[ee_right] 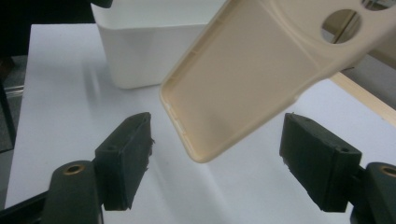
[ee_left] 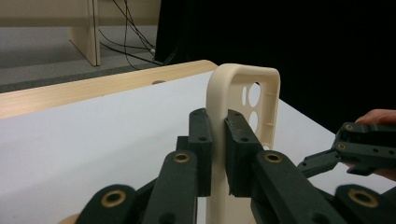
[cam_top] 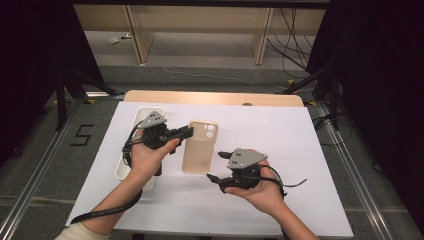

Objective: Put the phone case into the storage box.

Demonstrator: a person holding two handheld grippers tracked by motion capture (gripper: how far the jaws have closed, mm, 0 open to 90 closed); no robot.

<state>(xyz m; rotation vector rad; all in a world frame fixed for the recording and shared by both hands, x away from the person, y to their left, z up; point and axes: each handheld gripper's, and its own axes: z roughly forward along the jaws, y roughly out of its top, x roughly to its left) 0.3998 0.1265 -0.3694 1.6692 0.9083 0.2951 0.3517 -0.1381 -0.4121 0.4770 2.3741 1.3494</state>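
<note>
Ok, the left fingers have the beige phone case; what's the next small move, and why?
Probably carry the beige soft phone case toward the white rectangular bin. The left gripper is pinching its side wall, while the right gripper stands open and clear of its lower end.

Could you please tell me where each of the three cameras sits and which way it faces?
High view: above the near table edge, looking forward and down; both forearms show.
Left gripper view: on the left gripper, along jaws clamping the phone case edge.
Right gripper view: on the right gripper, jaws open, facing the white bin.
All share the case.
</note>
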